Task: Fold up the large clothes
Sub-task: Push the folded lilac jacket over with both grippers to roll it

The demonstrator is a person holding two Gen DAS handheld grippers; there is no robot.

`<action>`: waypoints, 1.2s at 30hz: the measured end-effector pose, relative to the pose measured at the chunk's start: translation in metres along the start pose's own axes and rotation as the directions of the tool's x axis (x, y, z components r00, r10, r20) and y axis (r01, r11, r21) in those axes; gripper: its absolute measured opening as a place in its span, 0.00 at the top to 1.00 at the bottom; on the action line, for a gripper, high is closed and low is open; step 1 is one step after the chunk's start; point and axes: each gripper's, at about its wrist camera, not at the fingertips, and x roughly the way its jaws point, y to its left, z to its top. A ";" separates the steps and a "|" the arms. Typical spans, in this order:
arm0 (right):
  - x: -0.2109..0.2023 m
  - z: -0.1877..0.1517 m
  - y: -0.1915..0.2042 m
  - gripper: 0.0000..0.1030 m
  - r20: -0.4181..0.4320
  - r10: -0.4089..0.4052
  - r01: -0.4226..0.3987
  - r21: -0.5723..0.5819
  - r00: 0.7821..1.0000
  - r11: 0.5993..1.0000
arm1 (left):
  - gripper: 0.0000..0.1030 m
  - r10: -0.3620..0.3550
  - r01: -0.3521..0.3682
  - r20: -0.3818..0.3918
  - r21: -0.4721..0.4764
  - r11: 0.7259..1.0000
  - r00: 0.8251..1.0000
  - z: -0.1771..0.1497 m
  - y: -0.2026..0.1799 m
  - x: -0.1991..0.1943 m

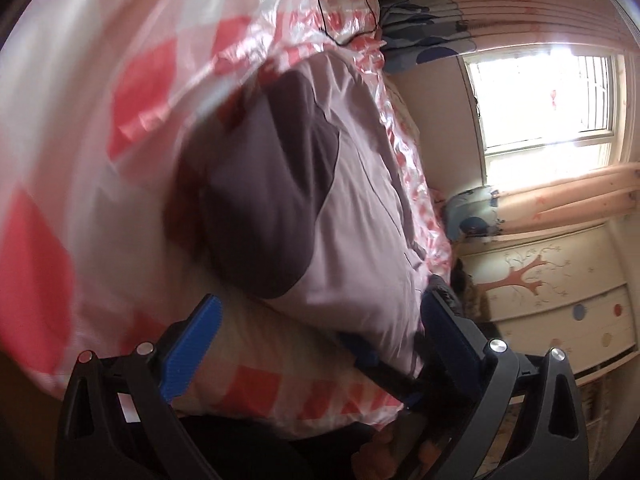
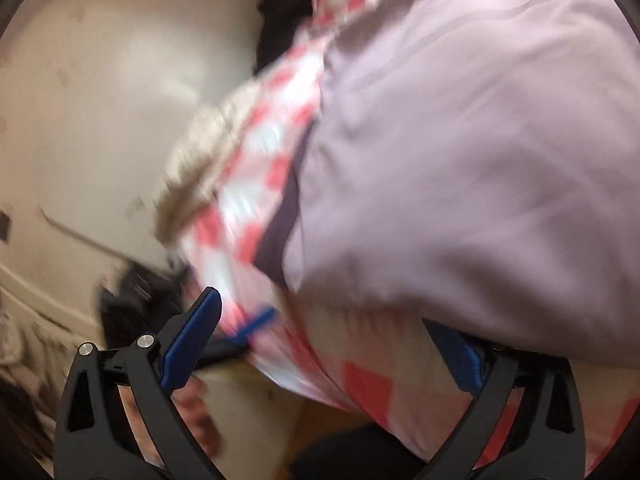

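A large pale lilac garment (image 1: pixel 360 216) with dark grey panels lies on a bed covered by a red-and-white checked plastic sheet (image 1: pixel 132 92). My left gripper (image 1: pixel 320 316) is open, its blue-padded jaws wide apart at the garment's near edge, holding nothing. In the right wrist view the same lilac garment (image 2: pixel 460 180) fills the upper right and overhangs the checked sheet (image 2: pixel 248 200). My right gripper (image 2: pixel 332 328) is open, jaws spread below the garment's hem. Both views are motion-blurred.
A bright window (image 1: pixel 548 100) with peach curtains, a painted cabinet with a tree motif (image 1: pixel 552 292) and blue bedding (image 1: pixel 424 36) lie past the bed's far edge. A black cable (image 1: pixel 360 12) crosses the sheet. A pale floor (image 2: pixel 100 112) lies left of the bed.
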 end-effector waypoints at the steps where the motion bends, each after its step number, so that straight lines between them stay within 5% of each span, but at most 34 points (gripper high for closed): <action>1: -0.002 0.004 0.001 0.06 0.008 0.011 -0.011 0.010 1.000 1.000 | 0.07 -0.013 0.013 -0.005 -0.013 1.000 1.000 0.000 0.001 0.006; 6: -0.006 0.013 0.005 0.06 0.020 0.028 -0.028 0.017 0.999 0.999 | 0.07 -0.037 0.036 -0.021 -0.059 0.998 0.999 0.009 0.001 0.041; 11: -0.016 0.010 0.001 0.06 -0.024 0.047 -0.047 0.002 0.999 0.999 | 0.07 0.059 -0.062 -0.039 -0.077 0.995 0.997 0.024 0.003 0.087; 15: -0.088 -0.001 -0.011 0.06 0.015 -0.059 0.059 -0.067 0.998 0.996 | 0.07 0.088 -0.086 0.024 -0.085 0.993 0.996 0.029 -0.002 0.090; 19: -0.200 -0.012 -0.085 0.06 0.137 -0.242 0.226 0.123 0.961 0.966 | 0.08 0.115 -0.114 0.053 -0.026 0.993 0.992 0.026 -0.006 0.089; 23: -0.279 -0.020 -0.174 0.06 0.214 -0.285 0.184 0.395 0.934 0.900 | 0.08 0.125 -0.122 0.059 -0.053 0.991 0.990 0.028 -0.008 0.087; 28: -0.279 -0.006 -0.210 0.06 0.248 -0.191 0.064 0.441 0.950 0.895 | 0.08 0.111 -0.106 0.055 -0.083 0.991 0.992 0.038 -0.020 0.082; 30: -0.278 0.003 -0.203 0.06 0.305 -0.157 0.018 0.413 0.939 0.911 | 0.08 0.123 -0.119 0.041 -0.080 0.990 0.992 0.039 -0.018 0.084; 32: -0.281 0.006 -0.194 0.06 0.344 -0.156 0.017 0.375 0.926 0.927 | 0.08 0.128 -0.125 0.033 -0.083 0.989 0.991 0.038 -0.013 0.086; 36: -0.271 0.009 -0.214 0.06 0.286 -0.215 0.074 0.433 0.934 0.898 | 0.08 0.130 -0.125 0.039 -0.122 0.985 0.991 0.036 0.001 0.087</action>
